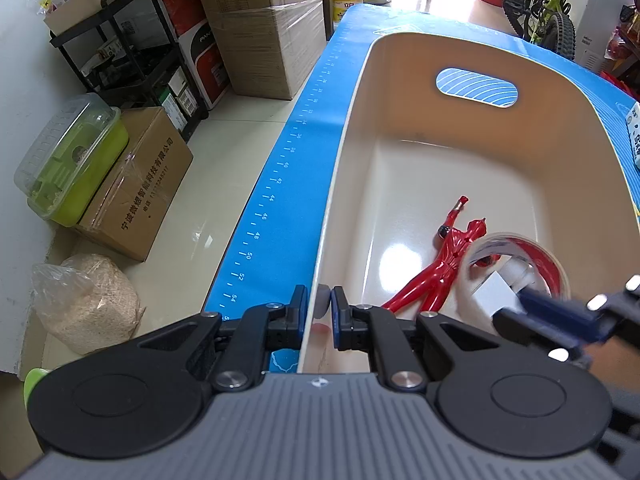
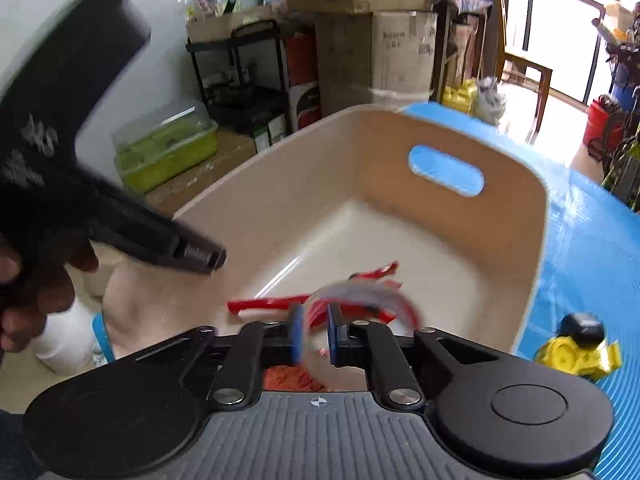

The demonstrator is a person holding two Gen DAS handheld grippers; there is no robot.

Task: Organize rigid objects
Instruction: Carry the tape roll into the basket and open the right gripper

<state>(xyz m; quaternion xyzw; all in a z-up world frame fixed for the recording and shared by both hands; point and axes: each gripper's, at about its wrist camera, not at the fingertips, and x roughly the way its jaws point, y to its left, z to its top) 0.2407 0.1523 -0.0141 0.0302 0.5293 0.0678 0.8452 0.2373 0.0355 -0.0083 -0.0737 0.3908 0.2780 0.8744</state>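
A cream plastic bin stands on a blue mat. My left gripper is shut on the bin's near left rim, one pad inside and one outside. On the bin's floor lies a red toy figure, also seen in the right wrist view. A clear tape roll with a red inner ring is over the figure. In the right wrist view the blurred roll has its near wall between the parted pads of my right gripper, which do not press on it.
A yellow toy vehicle lies on the mat right of the bin. A white packet sits at the mat's right edge. Left of the table are cardboard boxes, a green lidded container and a black shelf rack.
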